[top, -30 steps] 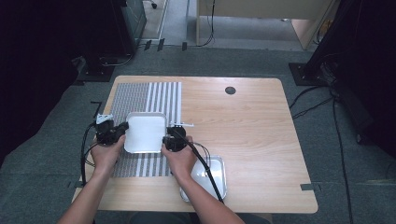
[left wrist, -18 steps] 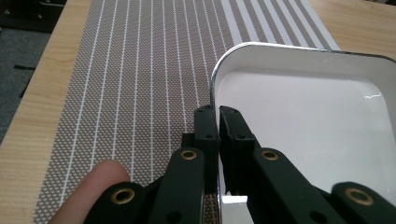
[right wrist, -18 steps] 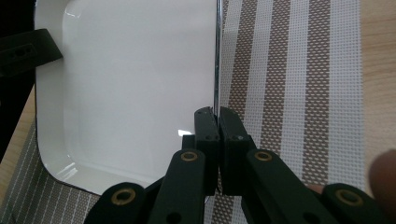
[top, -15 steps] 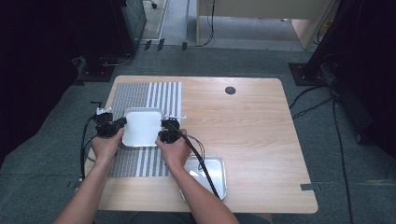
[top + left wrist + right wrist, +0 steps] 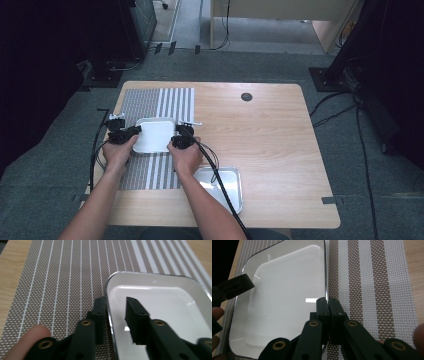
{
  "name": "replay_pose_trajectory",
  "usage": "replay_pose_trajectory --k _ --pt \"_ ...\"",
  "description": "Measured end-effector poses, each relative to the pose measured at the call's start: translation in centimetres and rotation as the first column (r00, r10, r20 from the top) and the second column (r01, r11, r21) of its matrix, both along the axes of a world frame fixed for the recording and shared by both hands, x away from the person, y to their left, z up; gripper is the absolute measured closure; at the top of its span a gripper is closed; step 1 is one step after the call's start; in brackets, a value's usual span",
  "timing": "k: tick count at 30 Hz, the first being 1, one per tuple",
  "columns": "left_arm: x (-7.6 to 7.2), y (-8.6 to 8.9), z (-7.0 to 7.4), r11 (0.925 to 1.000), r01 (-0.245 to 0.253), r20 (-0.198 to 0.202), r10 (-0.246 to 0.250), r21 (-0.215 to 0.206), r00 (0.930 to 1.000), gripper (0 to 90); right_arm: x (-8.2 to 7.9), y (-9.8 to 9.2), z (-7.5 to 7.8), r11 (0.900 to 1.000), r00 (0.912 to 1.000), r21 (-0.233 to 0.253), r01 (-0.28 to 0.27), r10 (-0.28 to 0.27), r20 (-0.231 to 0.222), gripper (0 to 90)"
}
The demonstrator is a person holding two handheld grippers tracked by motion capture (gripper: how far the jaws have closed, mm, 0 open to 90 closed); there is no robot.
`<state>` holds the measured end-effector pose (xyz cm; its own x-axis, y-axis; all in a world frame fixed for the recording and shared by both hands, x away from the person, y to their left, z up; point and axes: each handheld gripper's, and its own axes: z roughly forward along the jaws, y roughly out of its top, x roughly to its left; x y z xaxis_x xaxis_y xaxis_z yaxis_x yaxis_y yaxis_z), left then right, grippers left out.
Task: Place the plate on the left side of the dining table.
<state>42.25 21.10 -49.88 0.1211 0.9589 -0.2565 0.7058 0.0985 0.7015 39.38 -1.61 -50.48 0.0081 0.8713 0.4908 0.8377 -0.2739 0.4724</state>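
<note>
One white square plate lies on a striped woven placemat at the left of the wooden tabletop, flanked by two hand-held grippers. The left gripper straddles the plate's left rim with its fingers apart, one outside on the mat and one over the plate's well, not yet pinched. The right gripper has its fingers pressed together on the plate's right rim, clamping the edge. A single metal tray sits off the mat near the front edge, just beside the person's right forearm, crossed by the gripper's black cable. One dark round grommet marks the tabletop's far side, well apart from the plate.
</note>
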Motion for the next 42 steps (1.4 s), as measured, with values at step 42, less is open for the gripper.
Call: replay_pose_trajectory --k 42 --pt "-2.4 1.6 1.8 0.9982 0.059 0.042 -0.059 -0.006 0.9974 51.0 0.5 -2.4 2.4 0.995 0.977 0.097 0.034 -0.053 0.206 56.6"
